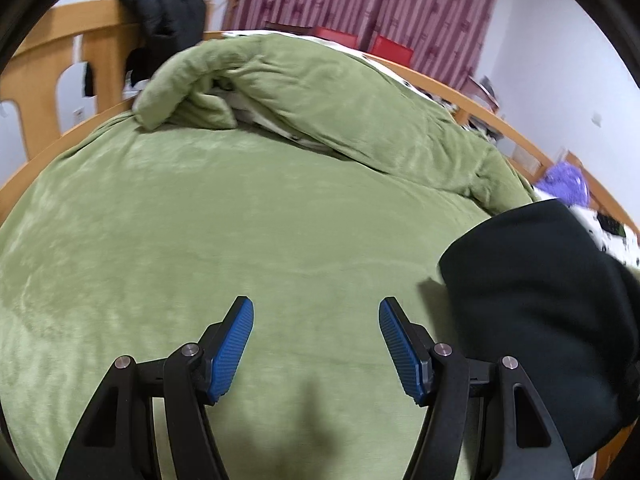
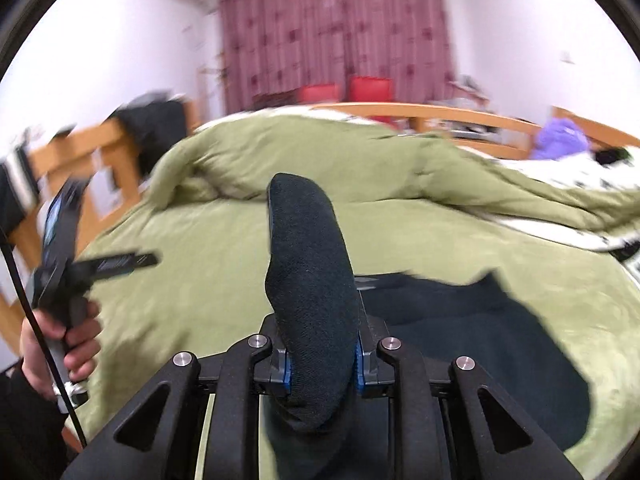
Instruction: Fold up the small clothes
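On the bed point(image 1: 200, 220), a big green blanket point(image 1: 340, 92) is bunched up at the back. Black clothes point(image 2: 480, 320) lie flat on the green cover. The right hand-held gripper point(image 2: 320, 364) is clenched on a black sock point(image 2: 308, 264). The left hand-held gripper point(image 1: 316, 312) is released, with nothing between its blue pads point(image 1: 234, 348).

A wooden bed point(image 1: 436, 80) carries a green blanket point(image 1: 200, 240), a bunched green duvet point(image 1: 340, 100) and a black garment point(image 2: 500, 320).
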Available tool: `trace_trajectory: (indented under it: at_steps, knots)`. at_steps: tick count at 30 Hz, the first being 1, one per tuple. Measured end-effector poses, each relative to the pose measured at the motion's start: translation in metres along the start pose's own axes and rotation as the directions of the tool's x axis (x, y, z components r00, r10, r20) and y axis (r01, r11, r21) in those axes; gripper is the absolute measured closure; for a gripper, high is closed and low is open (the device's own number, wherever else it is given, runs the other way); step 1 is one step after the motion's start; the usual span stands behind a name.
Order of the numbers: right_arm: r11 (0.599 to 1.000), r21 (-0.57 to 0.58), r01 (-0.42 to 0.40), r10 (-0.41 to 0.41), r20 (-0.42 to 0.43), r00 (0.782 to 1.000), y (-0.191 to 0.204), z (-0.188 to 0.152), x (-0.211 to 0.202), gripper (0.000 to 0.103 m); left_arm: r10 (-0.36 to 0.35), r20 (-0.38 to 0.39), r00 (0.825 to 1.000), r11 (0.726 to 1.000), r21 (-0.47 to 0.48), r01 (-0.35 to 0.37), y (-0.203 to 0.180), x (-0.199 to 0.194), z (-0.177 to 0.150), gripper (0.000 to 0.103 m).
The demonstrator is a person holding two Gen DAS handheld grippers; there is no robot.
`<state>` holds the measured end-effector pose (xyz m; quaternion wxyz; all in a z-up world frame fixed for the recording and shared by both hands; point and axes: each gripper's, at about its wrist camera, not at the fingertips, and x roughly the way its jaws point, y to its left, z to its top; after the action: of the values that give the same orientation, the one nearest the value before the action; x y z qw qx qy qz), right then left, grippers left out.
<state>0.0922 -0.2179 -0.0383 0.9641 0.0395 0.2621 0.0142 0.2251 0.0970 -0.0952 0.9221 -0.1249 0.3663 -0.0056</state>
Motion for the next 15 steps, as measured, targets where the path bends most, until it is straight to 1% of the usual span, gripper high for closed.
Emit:
trace_trajectory:
  at_steps: [1, 2, 3, 5, 6, 7, 8, 9, 10, 11, 12, 14, 15]
  knots:
    - [0.999, 0.038, 0.02, -0.019, -0.006, 1.0, -0.023, 0.0, -0.003, 0.083, -0.002, -0.005, 1.0, 1.0, 0.016, 0.002, -0.01, 0.003, -0.002, 0.04]
    - [0.994, 0.096, 0.047, -0.045, -0.028, 0.999, -0.057, -0.003, -0.006, 0.083, -0.005, -0.007, 1.0, 0.999, 0.035, 0.005, -0.021, 0.005, -0.005, 0.04]
    - [0.987, 0.14, 0.075, -0.068, -0.054, 0.996, -0.084, -0.008, -0.006, 0.083, -0.006, -0.008, 1.0, 0.998, 0.057, 0.007, -0.032, 0.008, -0.007, 0.04]
    - [0.967, 0.208, 0.148, -0.124, -0.123, 0.985, -0.13, -0.024, -0.001, 0.083, -0.011, -0.011, 1.0, 0.995, 0.101, 0.012, -0.056, 0.012, -0.014, 0.04]
    - [0.956, 0.226, 0.185, -0.15, -0.164, 0.975, -0.148, -0.032, 0.003, 0.082, -0.018, -0.016, 1.0, 0.993, 0.117, 0.02, -0.066, 0.014, -0.017, 0.04]
    - [0.94, 0.247, 0.235, -0.18, -0.225, 0.958, -0.169, -0.046, 0.011, 0.081, -0.03, -0.024, 0.999, 0.991, 0.127, 0.033, -0.075, 0.016, -0.019, 0.04]
    - [0.928, 0.263, 0.265, -0.188, -0.284, 0.94, -0.185, -0.06, 0.018, 0.079, -0.049, -0.038, 0.998, 0.989, 0.135, 0.054, -0.086, 0.019, -0.024, 0.04]
    - [0.92, 0.278, 0.276, -0.178, -0.331, 0.927, -0.197, -0.073, 0.024, 0.077, -0.059, -0.048, 0.997, 0.988, 0.139, 0.065, -0.093, 0.02, -0.027, 0.04]
    - [0.915, 0.304, 0.266, -0.149, -0.358, 0.922, -0.209, -0.085, 0.026, 0.075, -0.069, -0.062, 0.996, 0.986, 0.147, 0.078, -0.103, 0.022, -0.031, 0.04]
    - [0.909, 0.332, 0.25, -0.121, -0.362, 0.924, -0.216, -0.094, 0.025, 0.072, -0.075, -0.077, 0.994, 0.983, 0.162, 0.087, -0.112, 0.023, -0.035, 0.04]
    - [0.908, 0.343, 0.241, -0.116, -0.347, 0.931, -0.221, -0.098, 0.018, 0.066, -0.079, -0.087, 0.993, 0.978, 0.184, 0.094, -0.123, 0.023, -0.04, 0.04]
    - [0.906, 0.319, 0.277, -0.171, -0.323, 0.931, -0.225, -0.093, 0.002, 0.057, -0.086, -0.088, 0.992, 0.969, 0.225, 0.104, -0.141, 0.018, -0.049, 0.04]
    - [0.905, 0.308, 0.293, -0.197, -0.306, 0.932, -0.227, -0.089, -0.006, 0.057, -0.095, -0.09, 0.991, 0.966, 0.231, 0.114, -0.147, 0.017, -0.052, 0.04]
